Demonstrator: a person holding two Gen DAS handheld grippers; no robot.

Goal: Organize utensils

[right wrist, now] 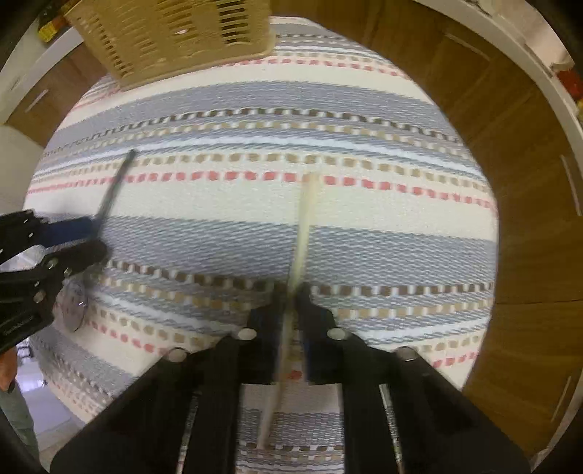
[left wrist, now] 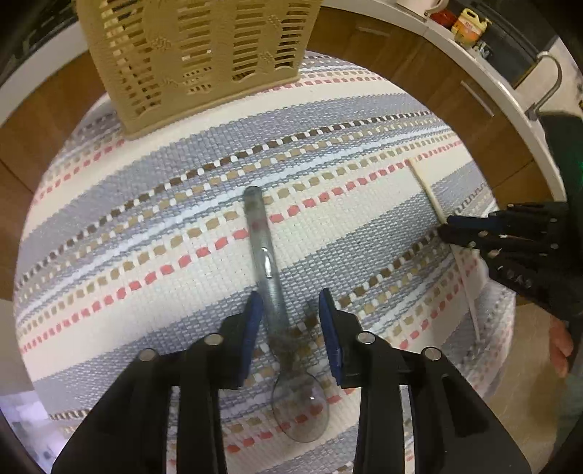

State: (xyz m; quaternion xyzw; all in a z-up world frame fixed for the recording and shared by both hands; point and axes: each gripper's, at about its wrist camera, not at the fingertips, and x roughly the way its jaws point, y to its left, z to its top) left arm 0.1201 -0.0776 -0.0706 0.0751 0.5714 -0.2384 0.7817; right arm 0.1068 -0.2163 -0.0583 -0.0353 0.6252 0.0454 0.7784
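A clear grey plastic spoon (left wrist: 267,277) lies on the striped woven mat (left wrist: 145,226), bowl toward me. My left gripper (left wrist: 290,304) is open, its blue-padded fingers on either side of the spoon's handle. My right gripper (right wrist: 291,291) is shut on a cream-white utensil (right wrist: 304,226) with a long thin handle, held just above the mat. The right gripper also shows in the left wrist view (left wrist: 446,228) on the white utensil (left wrist: 426,191). The left gripper shows in the right wrist view (right wrist: 96,237) over the spoon (right wrist: 113,189). A beige slotted utensil basket (left wrist: 196,54) stands at the mat's far edge.
Brown cabinet fronts (left wrist: 437,73) and a white counter with a tap (left wrist: 546,84) and bottles (left wrist: 470,27) lie beyond the table. The basket also shows in the right wrist view (right wrist: 175,36).
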